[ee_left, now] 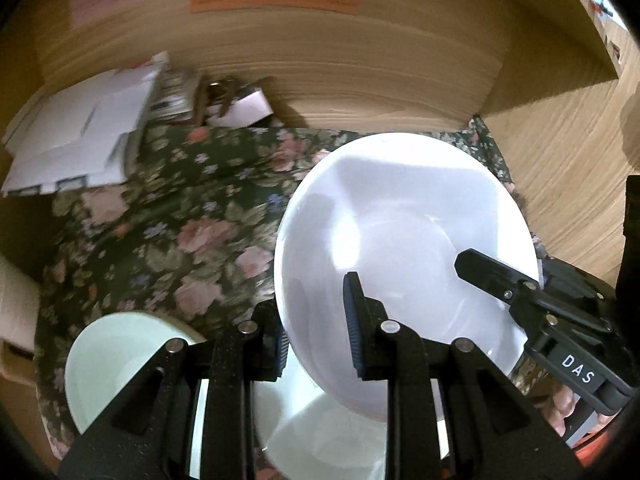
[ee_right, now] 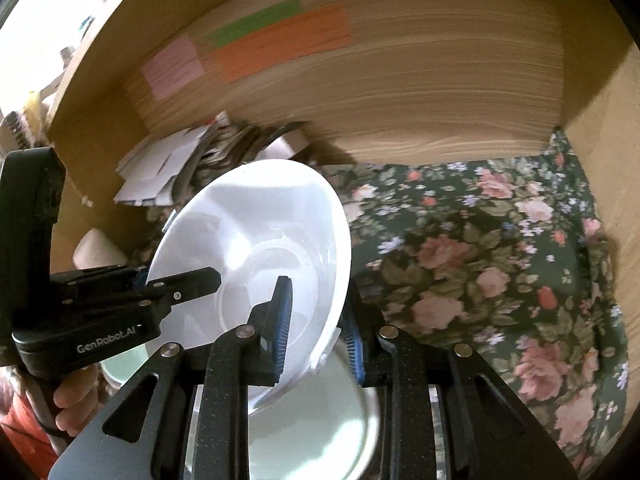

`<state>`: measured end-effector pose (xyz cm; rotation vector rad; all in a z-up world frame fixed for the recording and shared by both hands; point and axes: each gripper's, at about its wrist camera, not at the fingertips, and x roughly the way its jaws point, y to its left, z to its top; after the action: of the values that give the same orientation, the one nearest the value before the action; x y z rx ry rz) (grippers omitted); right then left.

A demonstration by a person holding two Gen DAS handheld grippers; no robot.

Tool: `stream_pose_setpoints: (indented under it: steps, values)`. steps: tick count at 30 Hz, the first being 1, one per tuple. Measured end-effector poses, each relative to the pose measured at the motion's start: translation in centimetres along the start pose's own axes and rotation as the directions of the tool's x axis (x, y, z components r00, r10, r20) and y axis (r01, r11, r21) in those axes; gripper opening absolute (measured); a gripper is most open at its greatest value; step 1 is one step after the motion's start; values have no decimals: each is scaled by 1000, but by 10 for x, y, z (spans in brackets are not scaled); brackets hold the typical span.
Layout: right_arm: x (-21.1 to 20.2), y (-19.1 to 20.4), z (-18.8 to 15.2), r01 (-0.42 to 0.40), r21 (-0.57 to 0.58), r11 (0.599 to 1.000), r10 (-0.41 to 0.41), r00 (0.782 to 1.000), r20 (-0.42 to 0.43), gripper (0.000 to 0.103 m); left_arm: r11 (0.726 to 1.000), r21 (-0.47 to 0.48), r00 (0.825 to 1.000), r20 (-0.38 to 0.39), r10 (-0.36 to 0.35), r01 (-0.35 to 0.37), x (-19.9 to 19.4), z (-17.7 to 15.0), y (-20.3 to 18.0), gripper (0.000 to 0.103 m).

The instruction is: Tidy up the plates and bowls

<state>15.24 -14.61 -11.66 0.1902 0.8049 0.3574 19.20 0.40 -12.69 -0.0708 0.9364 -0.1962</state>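
A large white bowl [ee_left: 404, 240] hangs tilted above the floral cloth [ee_left: 160, 220], held by both grippers at opposite sides of its rim. My left gripper [ee_left: 316, 340] is shut on the bowl's near-left rim, one finger inside and one outside. My right gripper [ee_left: 500, 276] comes in from the right, one finger lying inside the bowl. In the right wrist view the right gripper [ee_right: 320, 336] pinches the bowl's [ee_right: 256, 216] right rim and the left gripper [ee_right: 188, 284] grips the left rim. Under the held bowl sit a pale green bowl [ee_left: 108, 360] and a white dish [ee_left: 320, 432].
The cloth covers a wooden recess with a back wall [ee_left: 360, 72] and side walls. Coloured paper notes [ee_right: 276, 40] are stuck on the back wall. White papers and clutter [ee_left: 76, 140] lie at the back left. A pale roll [ee_right: 100, 252] stands at the left.
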Motion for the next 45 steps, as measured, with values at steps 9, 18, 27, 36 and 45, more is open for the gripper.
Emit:
stream_pose_setpoints:
  steps: [9, 18, 27, 36, 45]
  values:
    - [20, 42, -7, -65, -47, 997, 64, 997, -32, 23, 997, -72, 999, 26, 40, -38, -25, -30, 46, 24]
    - [46, 82, -14, -137, -94, 986, 130, 988, -84, 23, 986, -149, 996, 37, 84, -77, -43, -52, 90, 24]
    - [71, 114, -25, -194, -128, 973, 175, 974, -145, 23, 970, -221, 994, 25, 111, -102, -51, -74, 127, 24]
    - [88, 131, -35, -217, -139, 966, 189, 963, -192, 23, 960, -257, 993, 1, 115, -111, -50, -91, 148, 24]
    - [95, 132, -39, -210, -142, 967, 177, 960, -215, 23, 959, -269, 996, -21, 87, -90, -41, -97, 157, 24]
